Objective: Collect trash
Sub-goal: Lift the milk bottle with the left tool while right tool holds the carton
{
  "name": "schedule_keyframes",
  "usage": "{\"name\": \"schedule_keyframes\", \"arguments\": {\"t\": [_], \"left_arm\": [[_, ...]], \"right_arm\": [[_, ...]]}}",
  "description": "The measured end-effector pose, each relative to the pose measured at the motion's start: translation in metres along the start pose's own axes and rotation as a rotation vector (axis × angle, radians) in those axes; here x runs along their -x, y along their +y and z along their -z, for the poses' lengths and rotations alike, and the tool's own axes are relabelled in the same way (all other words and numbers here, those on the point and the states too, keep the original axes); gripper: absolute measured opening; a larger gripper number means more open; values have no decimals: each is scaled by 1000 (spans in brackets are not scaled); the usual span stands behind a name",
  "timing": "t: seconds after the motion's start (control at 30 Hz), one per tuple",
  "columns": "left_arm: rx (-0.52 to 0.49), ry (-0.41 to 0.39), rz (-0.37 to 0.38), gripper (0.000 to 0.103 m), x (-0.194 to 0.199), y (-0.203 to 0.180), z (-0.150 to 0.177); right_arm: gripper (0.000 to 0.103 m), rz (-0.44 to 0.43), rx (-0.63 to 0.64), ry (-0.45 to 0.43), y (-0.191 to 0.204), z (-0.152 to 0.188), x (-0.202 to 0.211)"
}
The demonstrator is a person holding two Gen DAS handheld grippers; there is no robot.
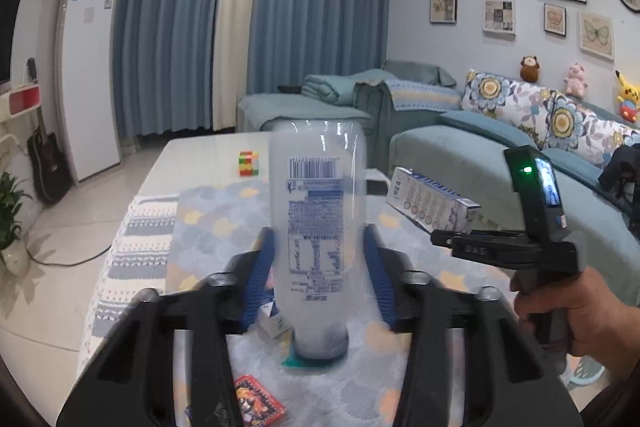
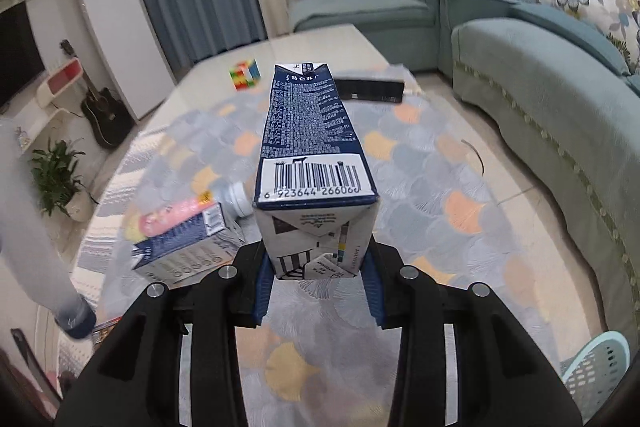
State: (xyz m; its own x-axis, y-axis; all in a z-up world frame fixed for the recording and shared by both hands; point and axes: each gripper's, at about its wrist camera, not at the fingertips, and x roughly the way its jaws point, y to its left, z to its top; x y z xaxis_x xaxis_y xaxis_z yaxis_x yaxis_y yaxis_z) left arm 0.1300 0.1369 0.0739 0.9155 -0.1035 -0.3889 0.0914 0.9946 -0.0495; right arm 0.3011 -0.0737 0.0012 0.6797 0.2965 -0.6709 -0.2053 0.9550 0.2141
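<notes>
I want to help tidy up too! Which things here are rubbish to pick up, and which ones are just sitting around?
Rubbish for the job:
- clear plastic bottle, gripped by the left gripper
- dark blue carton, gripped by the right gripper
- another carton lying on the table
- teal basket, probably for the rubbish

Just sitting around:
- puzzle cube
- black box
- guitar

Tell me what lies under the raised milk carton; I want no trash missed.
Under the milk carton the patterned cloth shows, with a second carton lying to its left and a dark box beyond. The carton covers the cloth directly behind it.
</notes>
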Motion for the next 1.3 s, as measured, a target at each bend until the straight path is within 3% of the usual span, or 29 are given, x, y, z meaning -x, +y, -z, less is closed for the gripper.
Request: {"name": "schedule_keyframes", "arguments": {"t": [0.23, 0.27, 0.3, 0.33, 0.37, 0.43, 0.53, 0.7, 0.8, 0.9, 1.0, 1.07, 1.13, 1.2, 1.3], "left_arm": [[-14, -11, 39, 4, 12, -13, -6], [-20, 6, 53, 22, 10, -14, -5], [-33, 50, 80, 58, 6, -16, -4], [-47, 100, 99, 74, 0, -17, -1], [-66, 145, 106, 79, -6, -17, 5], [-117, 214, 62, 78, -16, -23, 19], [-160, 375, 59, 78, -40, -32, 45], [-134, 543, 65, 72, -78, -33, 88], [-118, 562, 105, 72, -85, -42, 94], [-192, 531, 109, 72, -87, -59, 98], [-249, 528, 69, 72, -98, -68, 102], [-232, 562, 48, 71, -110, -66, 105], [-175, 609, 84, 65, -122, -61, 110], [-156, 641, 102, 46, -131, -60, 115], [-146, 611, 115, 44, -132, -62, 119]], "right_arm": [[35, -29, 32, -52, -11, 13, 62], [35, -27, 34, -53, -13, 16, 66], [35, -21, 35, -52, -15, 18, 67], [35, -13, 35, -48, -18, 21, 68], [35, -3, 34, -35, -22, 25, 67], [35, 19, 32, -9, -30, 29, 62], [35, 33, 17, 7, -39, 32, 60], [35, 23, -14, -6, -49, 27, 60], [35, 15, -20, -6, -51, 26, 60], [35, 12, -14, 0, -52, 27, 59], [35, 12, -13, 7, -53, 27, 58], [35, 12, -17, 5, -55, 27, 59], [35, 12, -23, 2, -57, 27, 61], [35, 16, -25, -1, -58, 26, 61], [35, 28, -26, -12, -59, 27, 64]]}}
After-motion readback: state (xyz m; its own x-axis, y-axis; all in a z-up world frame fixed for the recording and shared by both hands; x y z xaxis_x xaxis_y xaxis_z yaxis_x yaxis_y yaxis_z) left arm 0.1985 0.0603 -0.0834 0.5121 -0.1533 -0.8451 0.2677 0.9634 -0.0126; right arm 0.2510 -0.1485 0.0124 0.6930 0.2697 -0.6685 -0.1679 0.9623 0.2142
